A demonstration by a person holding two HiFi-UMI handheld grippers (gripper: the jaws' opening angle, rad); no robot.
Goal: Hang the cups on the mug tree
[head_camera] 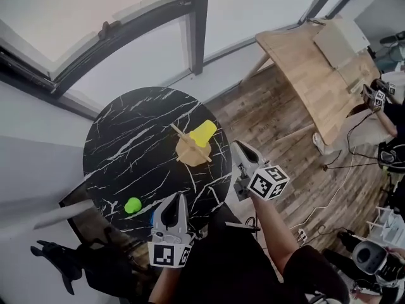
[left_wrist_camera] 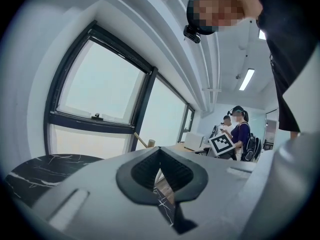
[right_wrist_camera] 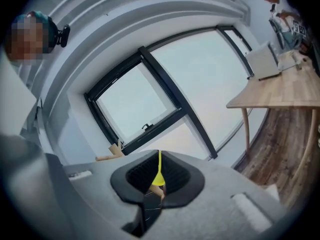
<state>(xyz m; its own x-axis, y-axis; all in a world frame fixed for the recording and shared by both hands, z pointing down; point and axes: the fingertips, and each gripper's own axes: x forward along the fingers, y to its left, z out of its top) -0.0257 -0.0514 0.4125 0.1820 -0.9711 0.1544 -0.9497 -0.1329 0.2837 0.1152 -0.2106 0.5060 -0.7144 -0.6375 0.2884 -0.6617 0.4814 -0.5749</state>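
So this is looking roughly partway done, maybe a third or half depending on how many cups there are. The yellow cup is sitting up on the wooden mug tree, tilted on one of the upper pegs, and as far as I can tell it's hanging there on its own. Nothing is touching it.

The right hand-held gripper is hovering just beside the tree, off to the tree's right, apart from the cup. Its jaws are pulled in narrow, down to a thin slit with nothing between them. In the right gripper view I'm only seeing the yellow cup through that slit, further out ahead of it.

The left hand-held gripper is hanging over the near edge of the round black marble counter, jaws fully together and carrying nothing. The green cup is lying on the counter just to the left of it, not yet hung. There's also something blue poking out right beside that gripper's left side. It could be another cup, but too much of it is hidden for me to say.

So what's left, I'm guessing, is the green cup for sure, plus the blue thing if it's a cup. The left one is the closest for grabbing the green, and the tree is showing free pegs.
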